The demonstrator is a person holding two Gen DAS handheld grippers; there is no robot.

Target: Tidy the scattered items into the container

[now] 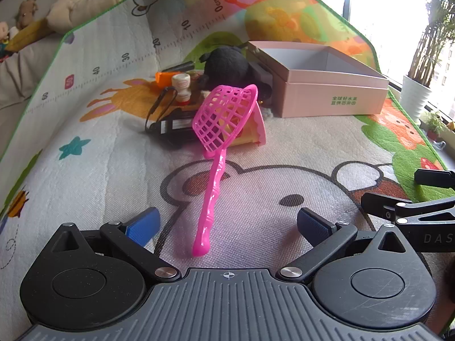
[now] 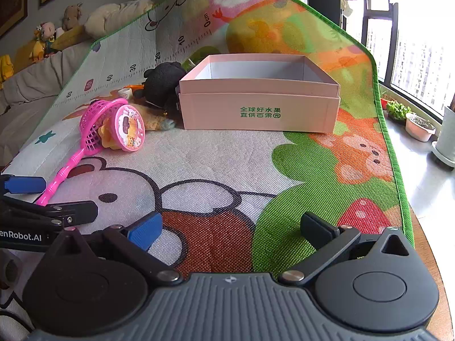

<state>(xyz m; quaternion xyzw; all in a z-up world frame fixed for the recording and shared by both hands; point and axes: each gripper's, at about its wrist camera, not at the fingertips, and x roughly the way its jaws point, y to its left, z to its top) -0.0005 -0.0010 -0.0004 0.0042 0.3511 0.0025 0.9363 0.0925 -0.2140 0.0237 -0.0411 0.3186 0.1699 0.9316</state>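
- Our left gripper (image 1: 227,224) hangs spread wide, empty — the pink net scoop (image 1: 217,142) lies with its handle end between the fingers, touching neither.
- Our right gripper (image 2: 231,227) gapes too, over bare play mat (image 2: 227,156).
- Beyond sits the pink box (image 2: 260,108) — the scoop well to its left.

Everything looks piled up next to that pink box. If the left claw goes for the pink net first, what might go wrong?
1. The pink toy net leans its head on the round pink toy; lifting it by the handle could roll or tip that toy.
2. The open left gripper points at the handle, which is thin and glossy, so it may slip or swivel in the pads.
3. The pink box has raised walls; the long net might catch the rim.
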